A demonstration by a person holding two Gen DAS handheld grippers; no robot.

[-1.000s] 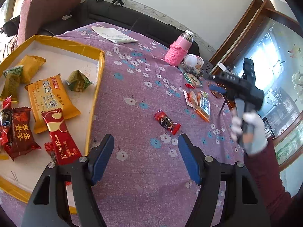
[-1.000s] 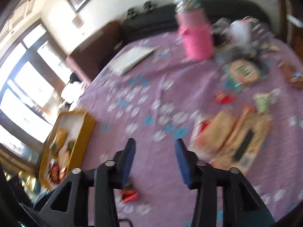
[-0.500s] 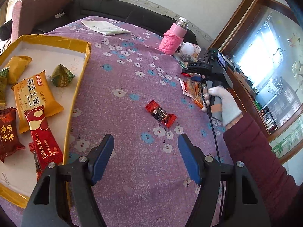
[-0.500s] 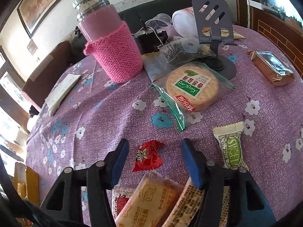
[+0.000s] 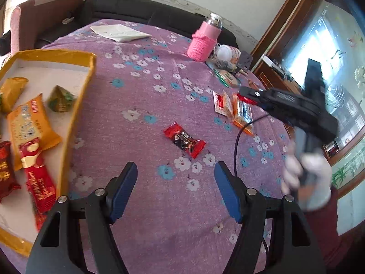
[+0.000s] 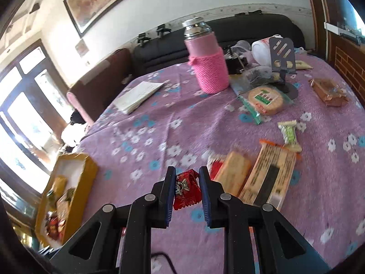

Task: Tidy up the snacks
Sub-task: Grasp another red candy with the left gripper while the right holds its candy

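Two claws over my floral table: the right claw (image 6: 187, 188) clamps a small red candy (image 6: 186, 189), while the left claw (image 5: 175, 189) gapes empty near the yellow tray (image 5: 76, 111).

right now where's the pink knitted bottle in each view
Left wrist view: the pink knitted bottle stands upper right of centre, at the table's far edge.
Right wrist view: it stands top centre, beyond the fingers.
Shared landmark: the white paper lies to its left in both.
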